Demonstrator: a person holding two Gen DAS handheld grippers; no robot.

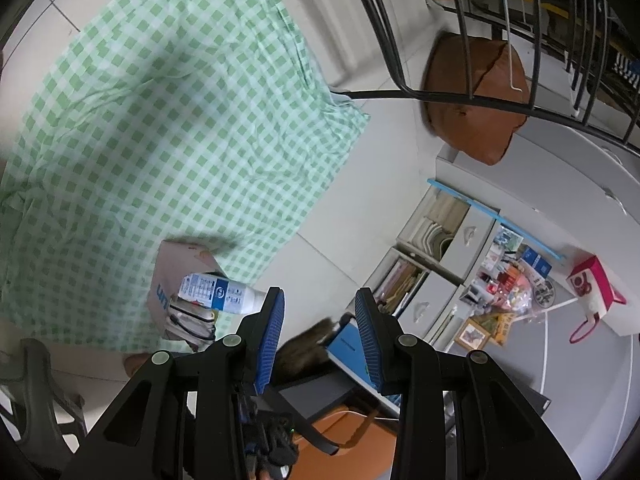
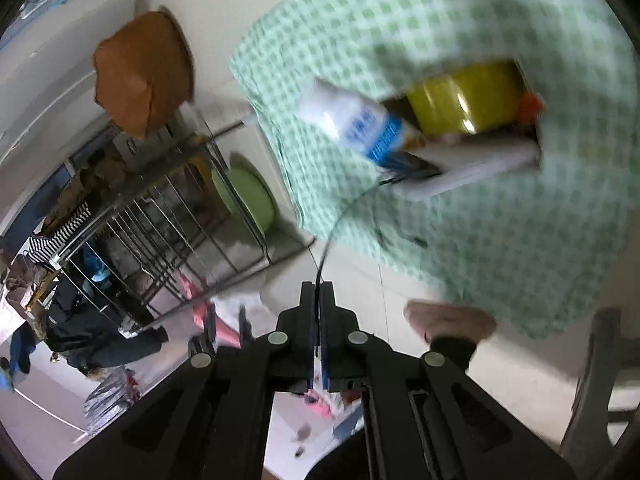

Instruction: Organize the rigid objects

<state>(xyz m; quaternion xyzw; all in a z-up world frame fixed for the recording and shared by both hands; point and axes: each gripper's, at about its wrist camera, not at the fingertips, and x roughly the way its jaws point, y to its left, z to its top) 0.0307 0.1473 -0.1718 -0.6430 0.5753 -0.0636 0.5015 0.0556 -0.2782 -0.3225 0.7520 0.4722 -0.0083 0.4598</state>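
A green-checked tablecloth (image 1: 168,128) is spreading across the left of the left wrist view, draping toward a pale tiled floor (image 1: 320,272); on it a cardboard box (image 1: 172,276) is lying tipped, with a white bottle with a blue label (image 1: 218,294) poking from its mouth; the left gripper (image 1: 320,336) is hanging partly open, blue pads (image 1: 272,344) apart with nothing pressed between them; to the right a black wire rack (image 1: 472,96) is arching over a brown cushion (image 1: 472,96) and grey drawers (image 1: 452,256) stuffed with papers.

In the blurred right wrist view, the rack (image 2: 168,232) and a green basin (image 2: 246,196) are standing at left; the right gripper (image 2: 319,312) is pinching a thin black cable (image 2: 332,232) between closed jaws; the cable is running up to the box (image 2: 480,168), where a yellow can (image 2: 464,100) is sitting beside the bottle (image 2: 356,124).
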